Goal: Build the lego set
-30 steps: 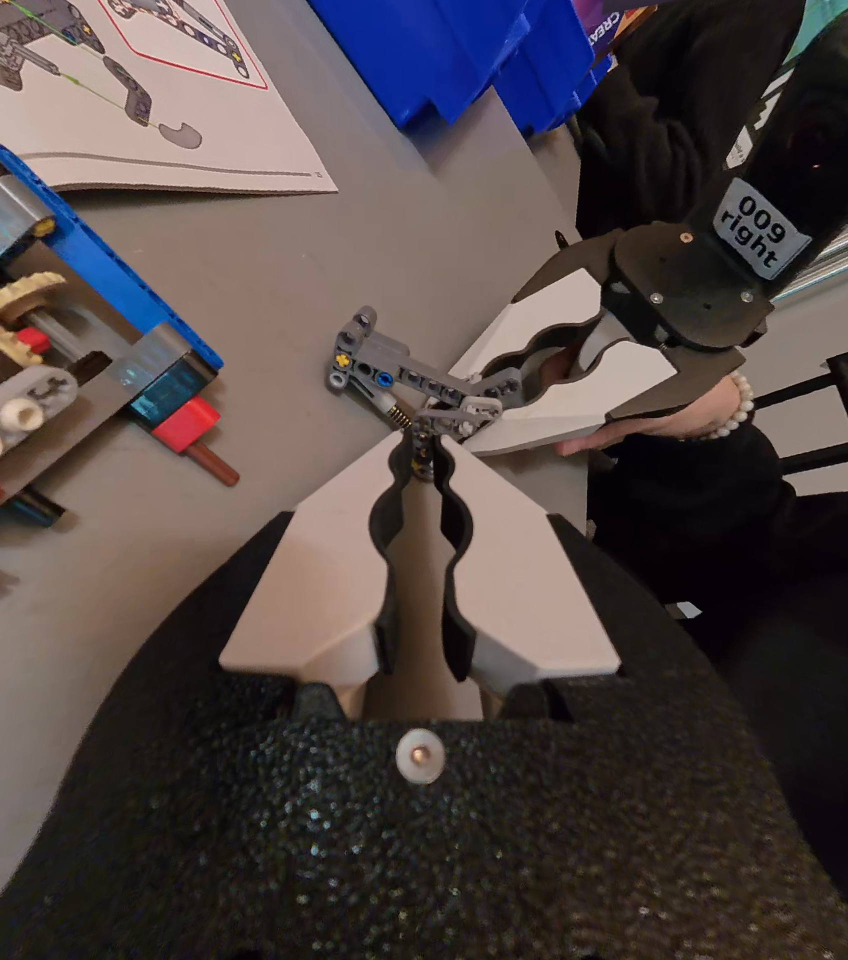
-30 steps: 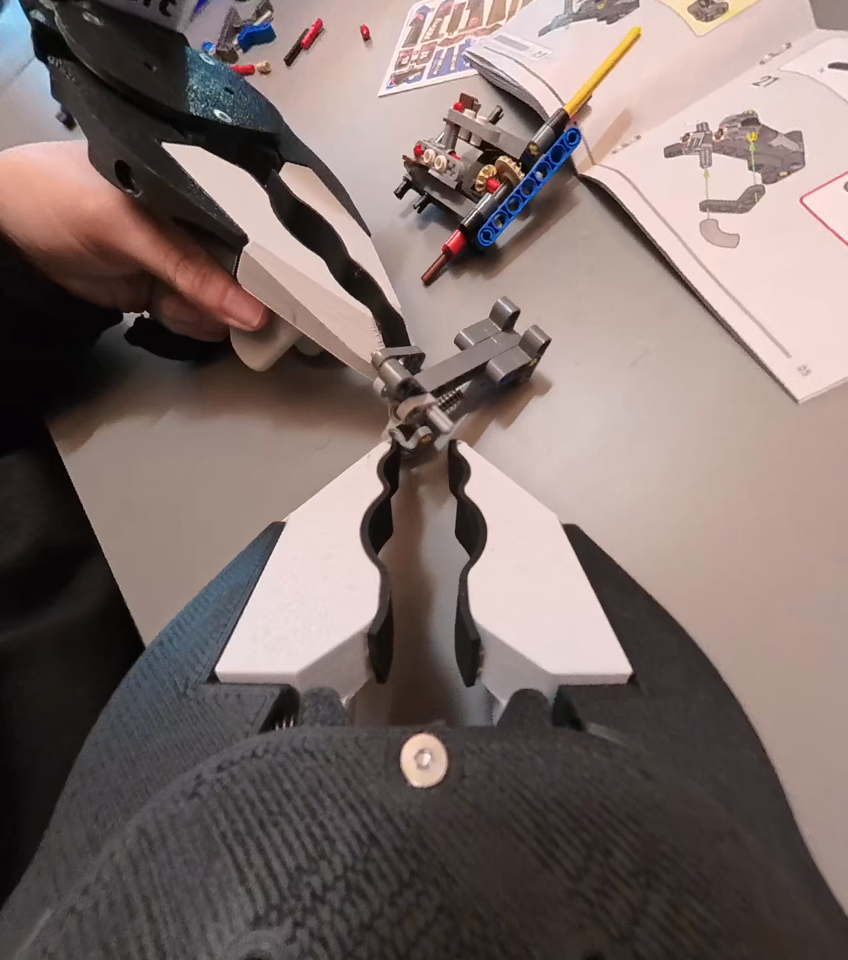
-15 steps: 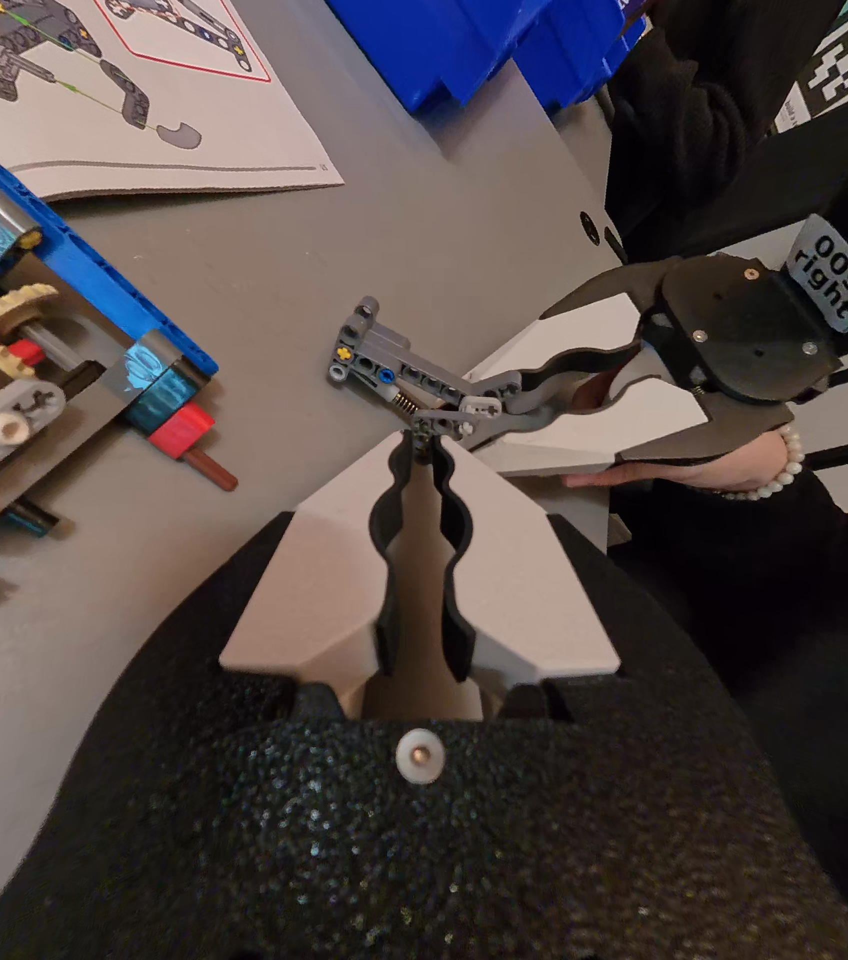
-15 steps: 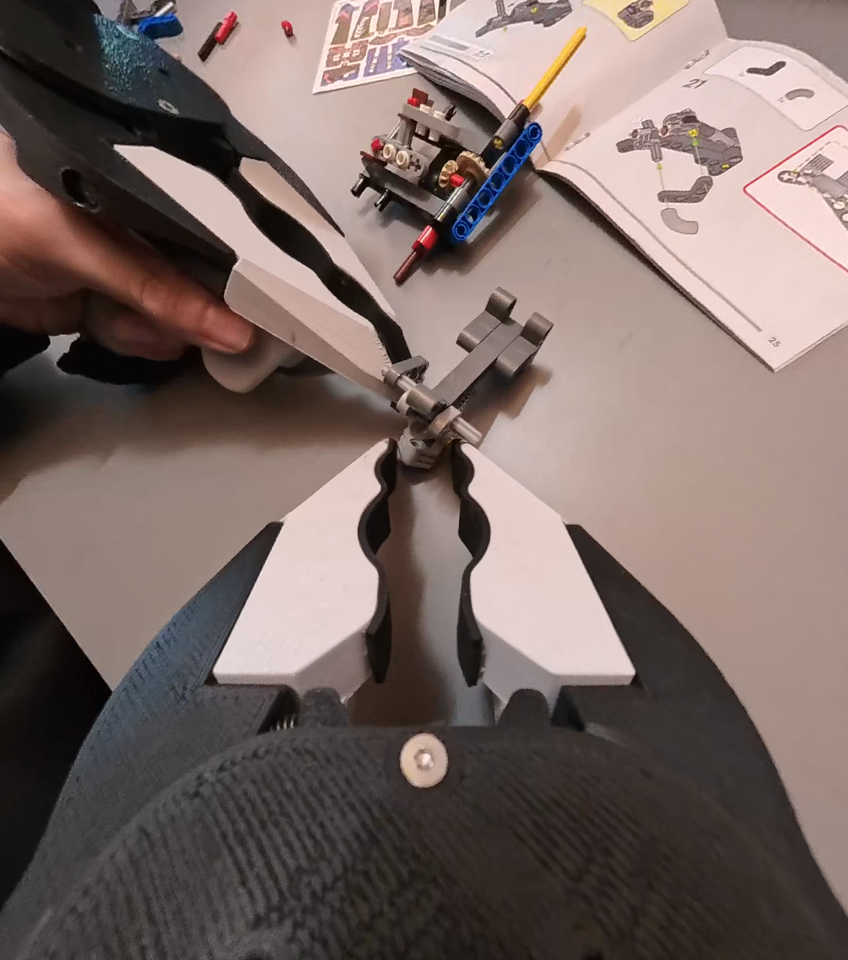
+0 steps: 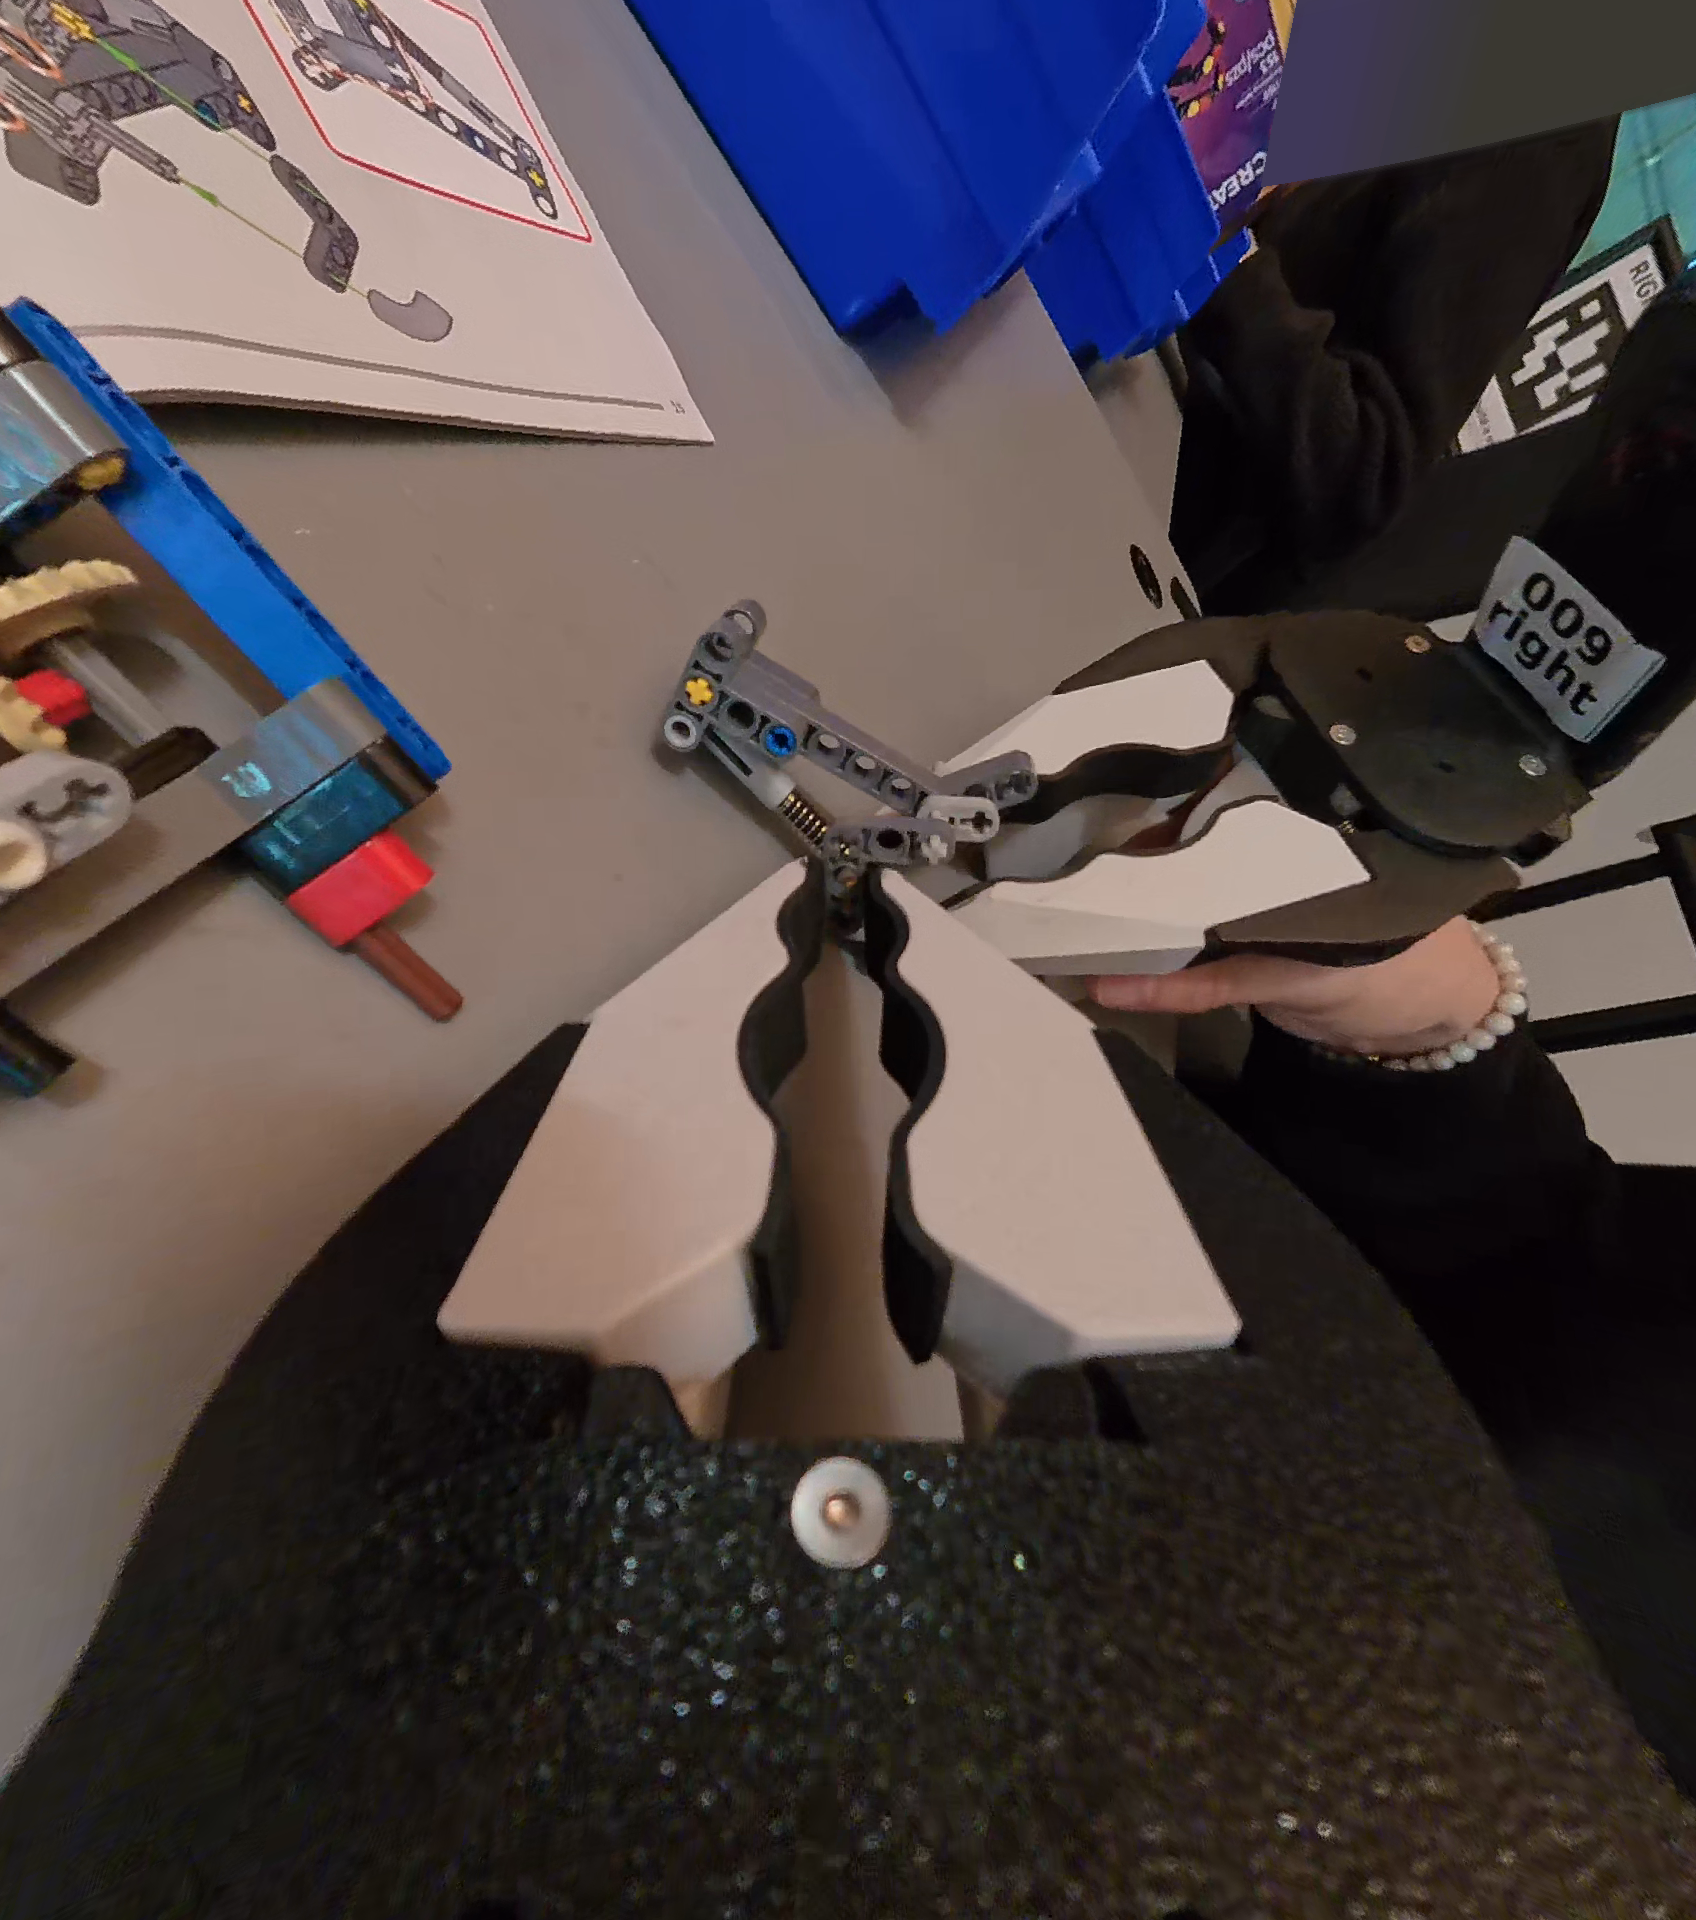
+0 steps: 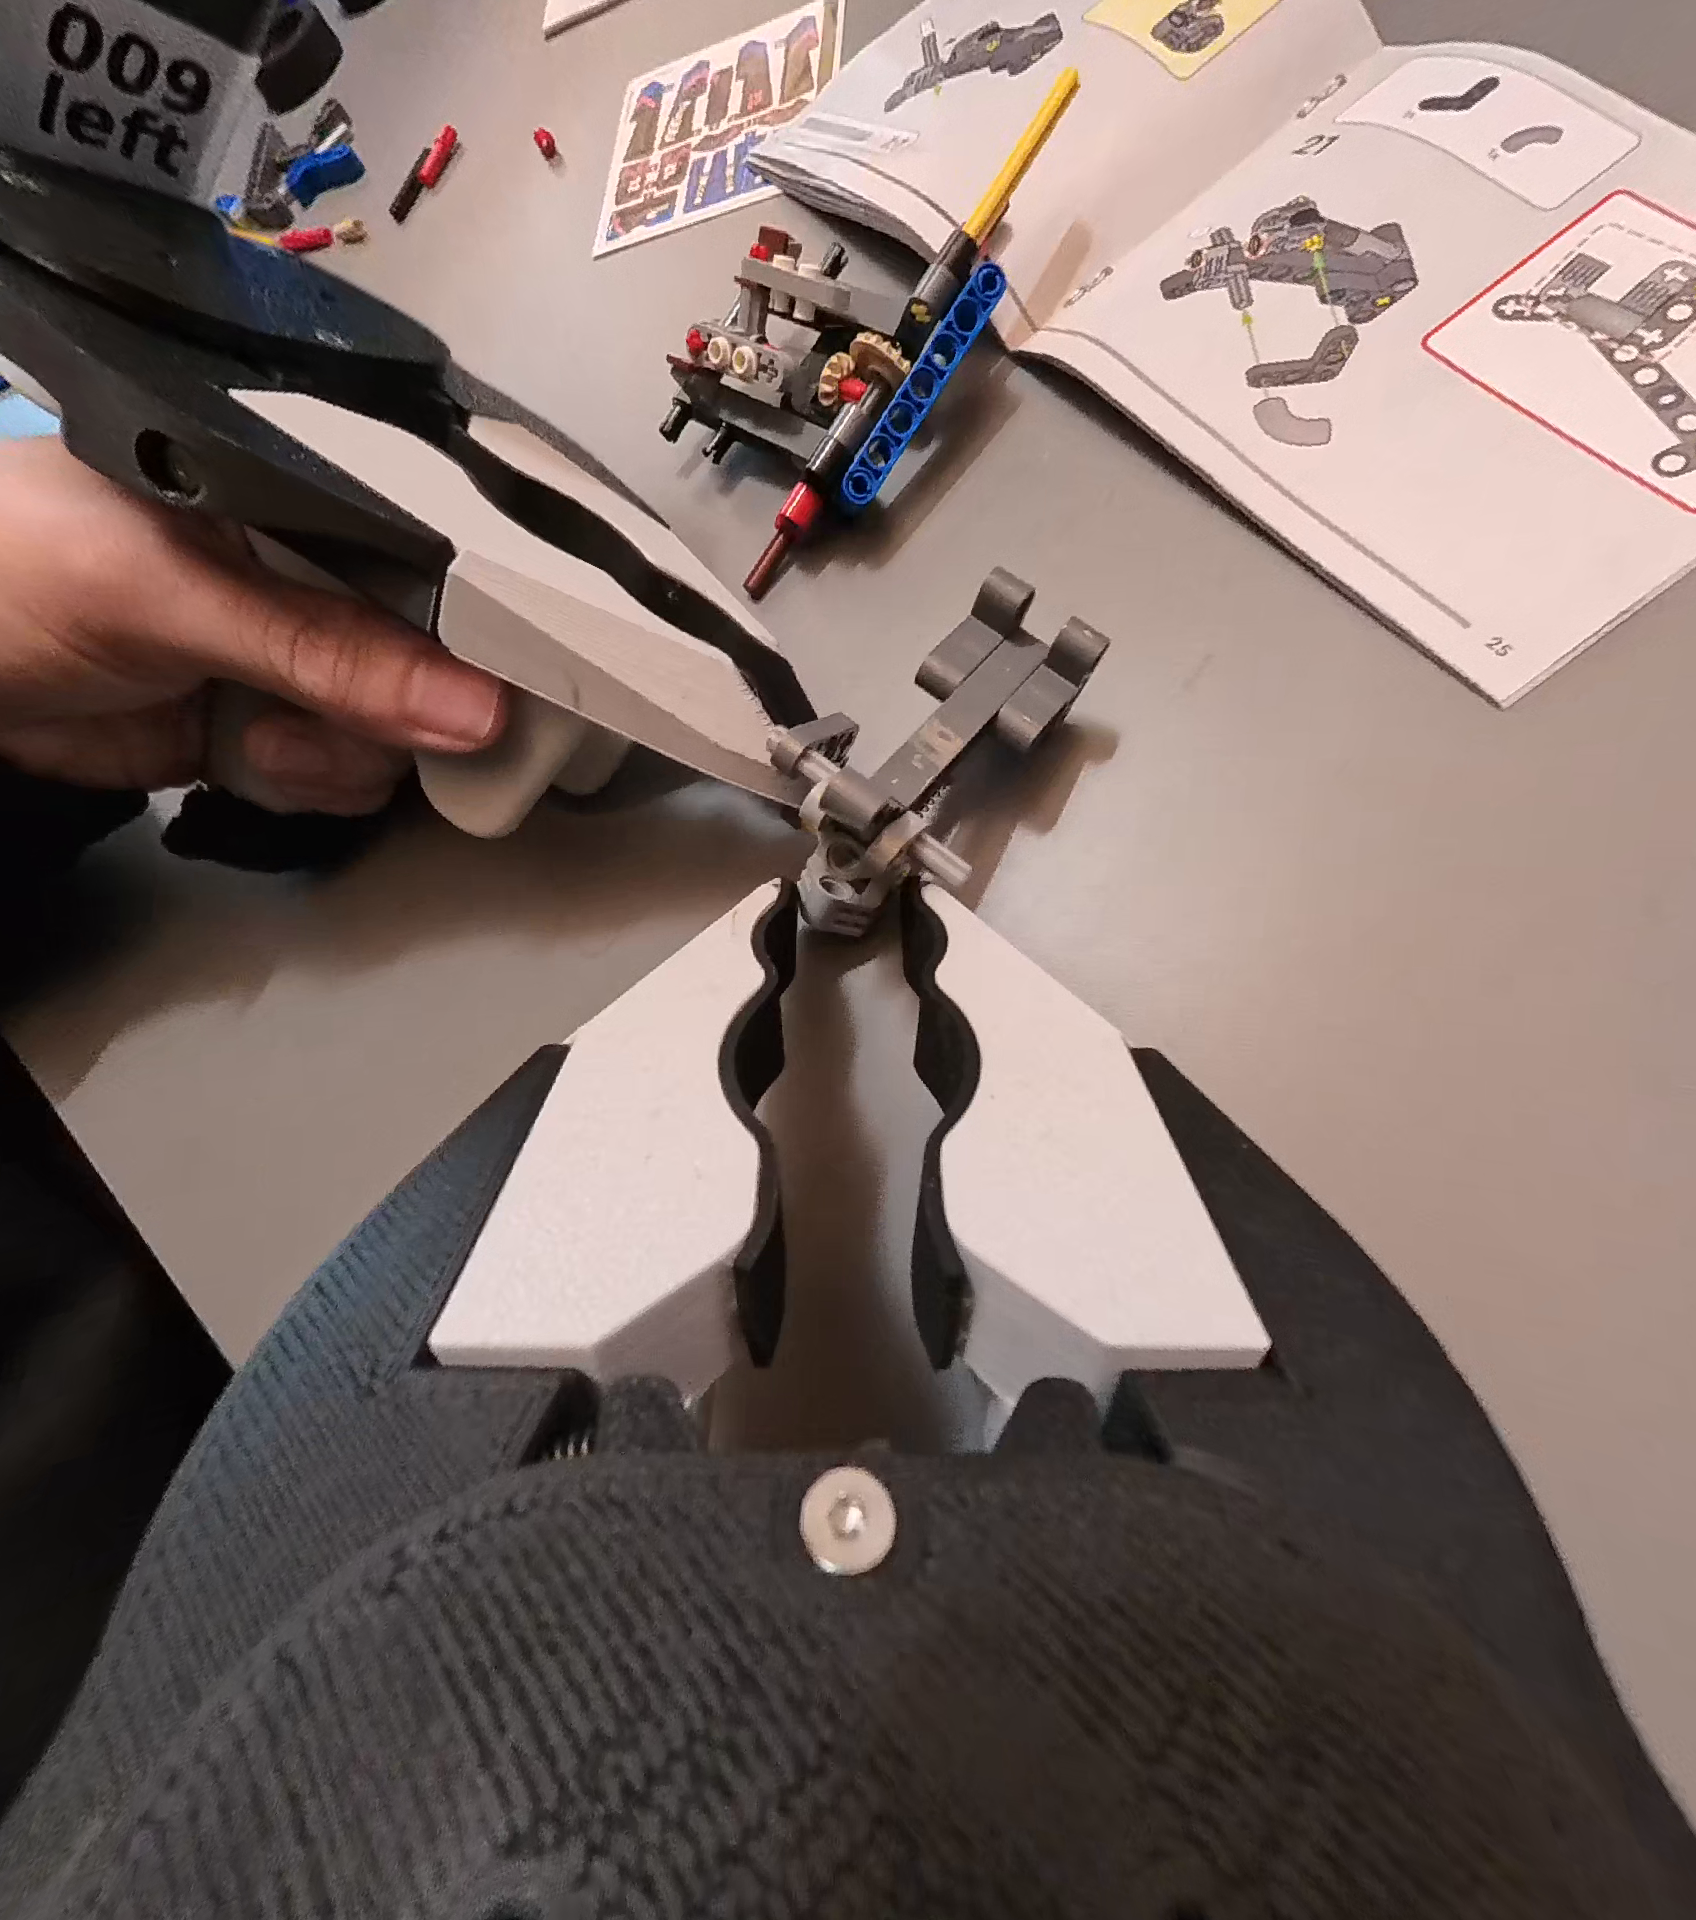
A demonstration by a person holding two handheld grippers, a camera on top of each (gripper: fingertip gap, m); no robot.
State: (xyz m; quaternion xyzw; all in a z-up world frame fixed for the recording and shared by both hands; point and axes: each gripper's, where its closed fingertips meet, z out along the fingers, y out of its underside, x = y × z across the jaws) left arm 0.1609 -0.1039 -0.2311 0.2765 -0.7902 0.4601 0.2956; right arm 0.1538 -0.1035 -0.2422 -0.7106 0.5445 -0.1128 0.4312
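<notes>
Small grey Technic arm assembly (image 5: 802, 743) sits at centre of the grey table (image 5: 532, 582), far end resting on the surface, near end raised between the two grippers. A coil spring shows on a strut under its beam; a yellow cross pin and a blue pin mark its side.

Left gripper (image 5: 842, 883): comes in low and level, fingers nearly together, pinching the dark connector at the assembly's near end. Right gripper (image 6: 849, 902): fingers narrowed on a light grey connector piece at the same end, held from the opposite side. The two tool tips nearly meet. A hand (image 6: 200, 634) wraps the left tool's handle from below; the other hand (image 5: 1343, 987), with a bead bracelet at the wrist, holds the right tool the same way.

Left wrist view only: the spring and coloured pins, blue bins (image 5: 927, 145) at the table's far edge, a black chair frame beyond the table edge, dark sleeves of the person.

Right wrist view only: the assembly's forked far end with two round bosses, loose red, black and blue pieces (image 6: 335, 177) scattered at the far left, a sticker sheet (image 6: 709, 135).

Both views: larger partial model (image 6: 823, 364) with a blue beam, tan gears, a red bush and a yellow axle, well apart from the assembly; open instruction booklet (image 6: 1395, 343) just beyond it.
</notes>
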